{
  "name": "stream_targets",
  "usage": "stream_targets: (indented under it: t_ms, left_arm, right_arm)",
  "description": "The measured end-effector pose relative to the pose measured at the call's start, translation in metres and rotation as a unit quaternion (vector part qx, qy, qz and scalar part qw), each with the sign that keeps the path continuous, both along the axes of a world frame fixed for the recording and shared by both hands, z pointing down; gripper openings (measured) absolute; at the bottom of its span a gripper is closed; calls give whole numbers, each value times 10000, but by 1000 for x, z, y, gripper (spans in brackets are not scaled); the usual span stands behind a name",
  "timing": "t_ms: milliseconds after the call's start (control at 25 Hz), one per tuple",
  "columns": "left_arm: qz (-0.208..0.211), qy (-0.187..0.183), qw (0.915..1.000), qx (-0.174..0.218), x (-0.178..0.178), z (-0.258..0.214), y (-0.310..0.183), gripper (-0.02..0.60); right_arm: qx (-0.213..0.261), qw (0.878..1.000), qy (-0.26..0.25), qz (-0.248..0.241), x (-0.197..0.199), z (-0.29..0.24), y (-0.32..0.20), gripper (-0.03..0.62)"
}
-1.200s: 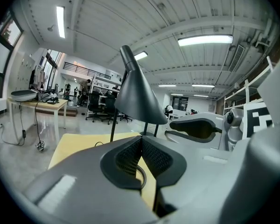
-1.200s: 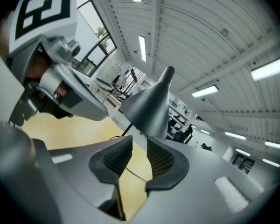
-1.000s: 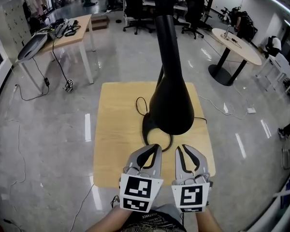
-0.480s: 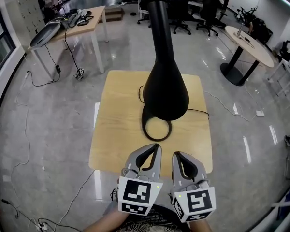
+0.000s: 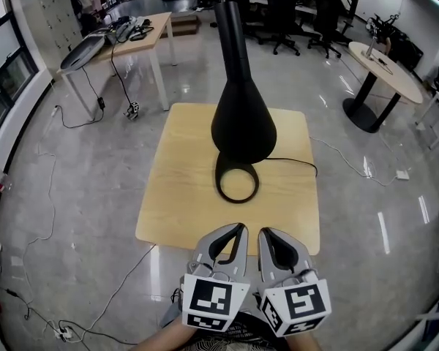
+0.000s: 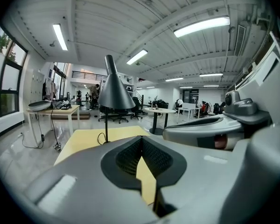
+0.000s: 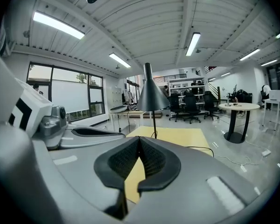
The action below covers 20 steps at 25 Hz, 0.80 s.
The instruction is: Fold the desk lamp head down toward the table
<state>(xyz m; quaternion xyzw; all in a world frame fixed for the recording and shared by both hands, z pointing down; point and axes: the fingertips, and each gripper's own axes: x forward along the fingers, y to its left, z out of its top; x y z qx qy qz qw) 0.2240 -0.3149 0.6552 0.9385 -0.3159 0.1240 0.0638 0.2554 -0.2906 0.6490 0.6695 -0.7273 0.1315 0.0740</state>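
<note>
Both grippers have pulled back; a second ago they hung over the near edge of the square pale wooden table (image 5: 177, 181), just short of the ring base (image 5: 237, 183), and now they sit off that edge, clear of the table. The tall black desk lamp with its cone shade (image 5: 243, 123) has not changed; it stands upright at the middle of the table, head not folded. The left gripper (image 5: 238, 227) has its fingers clenched on nothing; the right gripper (image 5: 265, 231), beside it off the table's near edge, is shut and empty too, where a second ago its fingers stood a little apart.

The head view looks down on the shade and hides the stem; the left gripper view shows a thin black pole rising from the table to the shade, and the right gripper view shows the shade's opening facing down. Only the head view shows the ring base whole and the black cord (image 5: 301, 162) running off the table's right side.

Beyond the table's far left corner stands a long wooden desk (image 5: 128, 41); beyond its far right corner, a round pedestal table (image 5: 389, 70); black office chairs (image 5: 287, 9) line the far side. Nothing lies between the grippers and the lamp.
</note>
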Motion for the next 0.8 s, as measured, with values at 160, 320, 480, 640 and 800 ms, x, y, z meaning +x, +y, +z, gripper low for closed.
stream_targets:
  t_ms: [160, 320, 480, 640, 800]
  left_arm:
    - [0, -46, 10000, 46, 12, 4, 60, 14]
    - [6, -94, 9999, 48, 4, 4, 95, 14]
    - [-13, -115, 9999, 21, 4, 8, 118, 14]
    - [-7, -133, 9999, 13, 3, 10, 150, 14]
    - [-23, -159, 9999, 25, -2, 0, 179, 14]
  right_arm:
    - [9, 10000, -73, -44, 9, 7, 55, 6]
    - [38, 9999, -115, -44, 3, 4, 87, 6]
    - [25, 9999, -135, -61, 3, 8, 110, 6]
    - [35, 9999, -138, -69, 2, 10, 141, 6]
    - [51, 9998, -147, -95, -3, 0, 171, 5]
